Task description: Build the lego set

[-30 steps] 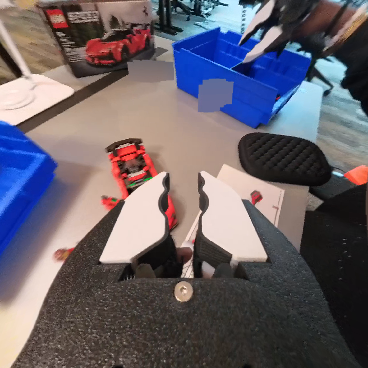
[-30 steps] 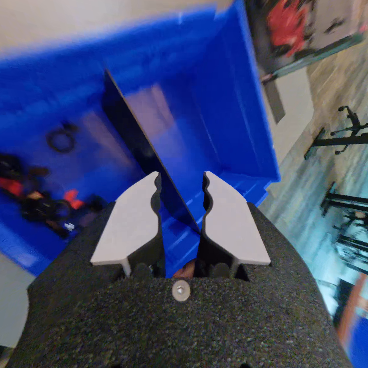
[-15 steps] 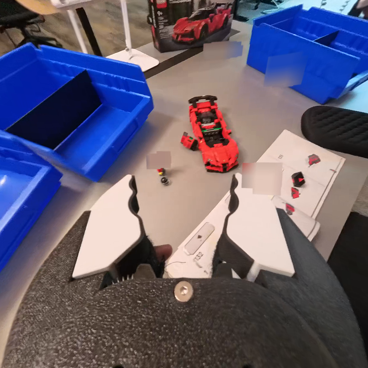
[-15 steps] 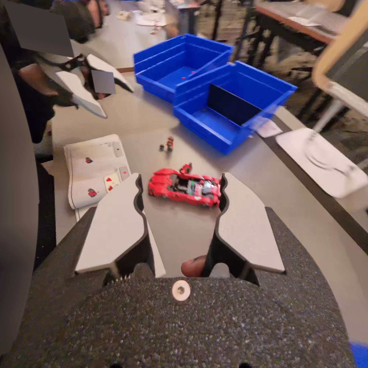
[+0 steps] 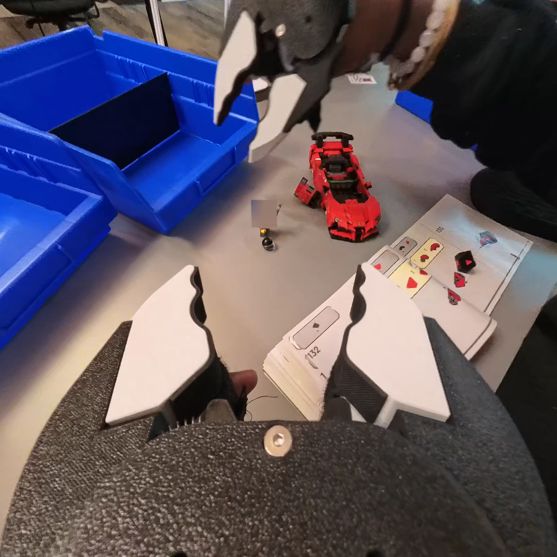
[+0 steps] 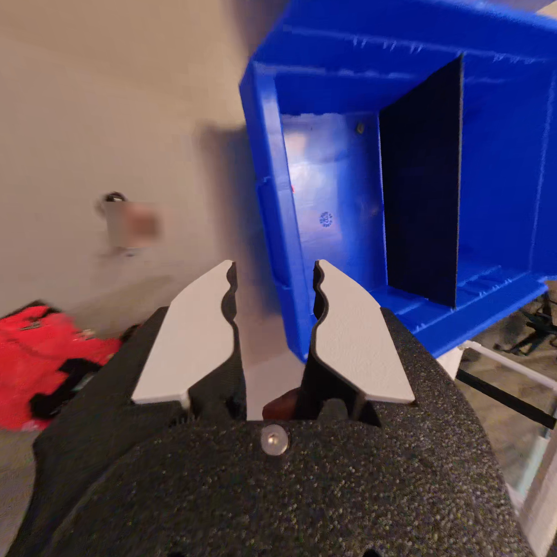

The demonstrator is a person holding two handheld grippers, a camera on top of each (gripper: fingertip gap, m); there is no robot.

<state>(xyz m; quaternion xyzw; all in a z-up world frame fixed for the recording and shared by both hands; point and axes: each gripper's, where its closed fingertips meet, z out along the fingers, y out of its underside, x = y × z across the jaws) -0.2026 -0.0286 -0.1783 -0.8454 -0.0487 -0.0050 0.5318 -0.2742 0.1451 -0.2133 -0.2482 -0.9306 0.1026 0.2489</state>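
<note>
The left gripper hung above the grey table with its white fingers spread wide, holding nothing. The red brick-built sports car stood on the table beyond it, beside the open paper instruction booklet. The right gripper (also visible in the left wrist view) hovered, parted and empty, near the blue plastic bin with a black divider.
</note>
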